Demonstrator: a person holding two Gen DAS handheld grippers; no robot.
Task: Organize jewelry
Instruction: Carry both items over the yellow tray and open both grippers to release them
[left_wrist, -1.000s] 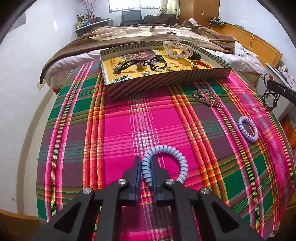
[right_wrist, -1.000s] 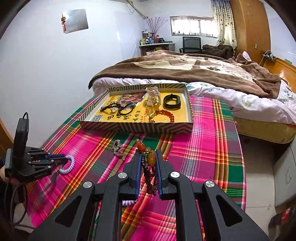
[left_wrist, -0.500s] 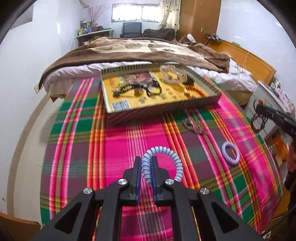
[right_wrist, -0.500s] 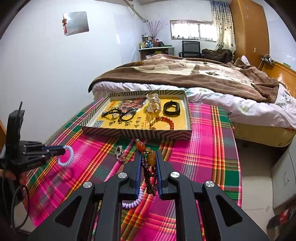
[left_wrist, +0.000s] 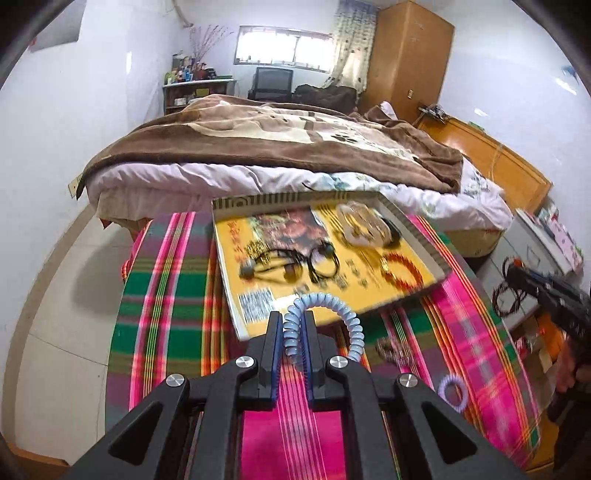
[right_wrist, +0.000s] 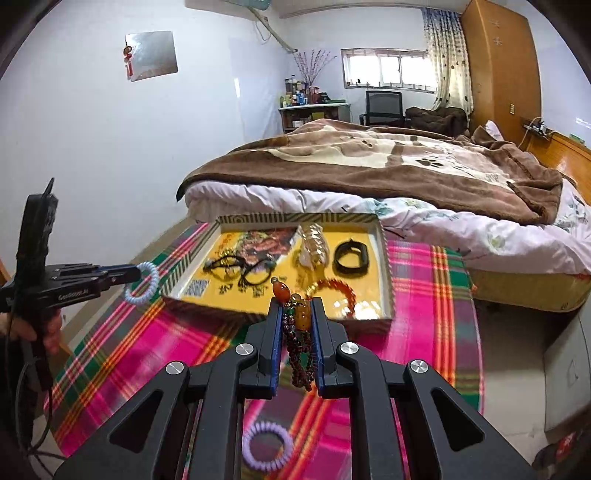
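Observation:
My left gripper (left_wrist: 291, 319) is shut on a pale blue spiral hair tie (left_wrist: 352, 325), held in the air above the near edge of the yellow-lined tray (left_wrist: 295, 199). In the right wrist view that left gripper (right_wrist: 136, 275) hangs at the tray's left corner. My right gripper (right_wrist: 295, 308) is shut on a string of dark and amber beads (right_wrist: 295, 350), just short of the tray's front wall (right_wrist: 221, 314). The tray holds black cord bracelets (left_wrist: 291, 264), a clear chunky bracelet (left_wrist: 360, 223), a red bead bracelet (left_wrist: 400, 267) and a black band (right_wrist: 351, 256).
A purple spiral hair tie (right_wrist: 267, 445) and a small beaded piece (left_wrist: 395, 349) lie on the pink plaid cloth (left_wrist: 166, 295). A bed with a brown blanket (right_wrist: 369, 158) stands right behind the tray. A grey cabinet (right_wrist: 569, 369) flanks the table's right edge.
Both grippers have risen and moved toward the tray, each keeping its hold. The blue hair tie now hangs over the tray's near edge instead of over the middle of the cloth.

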